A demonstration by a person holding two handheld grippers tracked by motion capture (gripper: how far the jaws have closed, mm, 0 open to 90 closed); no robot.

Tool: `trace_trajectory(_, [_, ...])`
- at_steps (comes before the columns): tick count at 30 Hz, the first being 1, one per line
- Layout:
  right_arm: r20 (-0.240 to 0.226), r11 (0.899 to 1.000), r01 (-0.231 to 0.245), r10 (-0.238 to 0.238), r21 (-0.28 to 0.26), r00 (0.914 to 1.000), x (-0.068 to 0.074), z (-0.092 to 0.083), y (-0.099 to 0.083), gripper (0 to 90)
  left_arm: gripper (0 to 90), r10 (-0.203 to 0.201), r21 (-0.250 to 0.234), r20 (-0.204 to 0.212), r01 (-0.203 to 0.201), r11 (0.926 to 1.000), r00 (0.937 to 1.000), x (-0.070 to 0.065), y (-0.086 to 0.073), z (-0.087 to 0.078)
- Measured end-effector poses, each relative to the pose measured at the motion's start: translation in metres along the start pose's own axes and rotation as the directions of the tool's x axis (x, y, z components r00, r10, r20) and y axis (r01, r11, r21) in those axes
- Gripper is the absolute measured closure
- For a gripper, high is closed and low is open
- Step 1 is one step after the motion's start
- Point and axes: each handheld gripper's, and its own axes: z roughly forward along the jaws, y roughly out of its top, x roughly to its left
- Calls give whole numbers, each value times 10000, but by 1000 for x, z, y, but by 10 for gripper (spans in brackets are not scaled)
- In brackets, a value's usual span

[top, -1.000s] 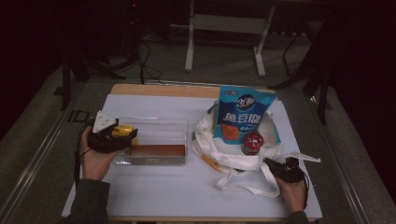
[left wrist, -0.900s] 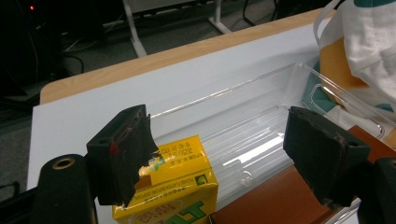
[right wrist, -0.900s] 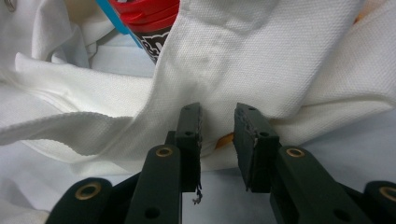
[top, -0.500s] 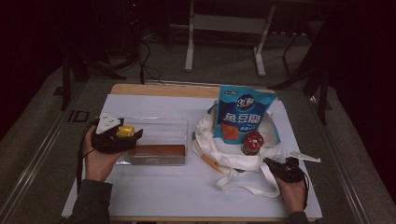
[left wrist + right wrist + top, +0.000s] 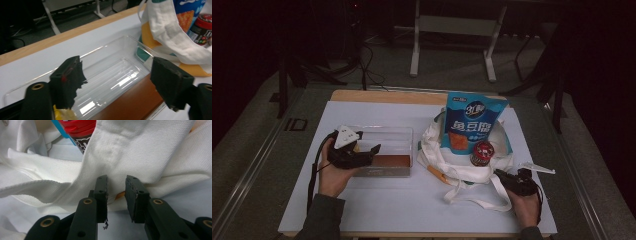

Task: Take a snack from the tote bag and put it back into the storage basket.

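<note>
Landmark: clear plastic box on the white surface.

Left hand-held gripper sits at the box's left end, held by the left hand. Jaws stand wide apart and have just been closing a little; the left gripper view shows them straddling the box's open top, pads not pressing on anything. A brown block lies along the near wall inside the box; something yellow shows under the left jaw.

White cloth bag lies just right of the box, touching or nearly touching its right end. On the bag: a blue snack pouch leaning upright, and a red-lidded jar in front of it.

Right hand-held gripper is well right of the box, at the bag's near right edge. In the right gripper view its jaws are narrowly parted with bag fabric bunched against the tips; I cannot tell whether the pads pinch it.
</note>
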Motion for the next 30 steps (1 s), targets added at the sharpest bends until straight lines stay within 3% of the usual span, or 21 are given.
trace_trajectory(11, [4,10000,19,-19,2,10000,0,0,0,714,357,-36,30,714,34,10000,9974,-16,-7,12])
trace_trajectory(18, [127,10000,96,-96,-16,9999,2,-1,0,714,412,-38,41,1406,32,10000,9901,-28,-11,15])
trace_trajectory(26, [412,9990,422,-428,141,9982,6,-4,4,726,419,-112,143,1662,89,9999,9860,-36,-21,18])
trace_trajectory(30, [588,9975,701,-705,81,9958,9,-10,9,741,416,91,174,1685,-122,9998,9857,-42,-25,19])
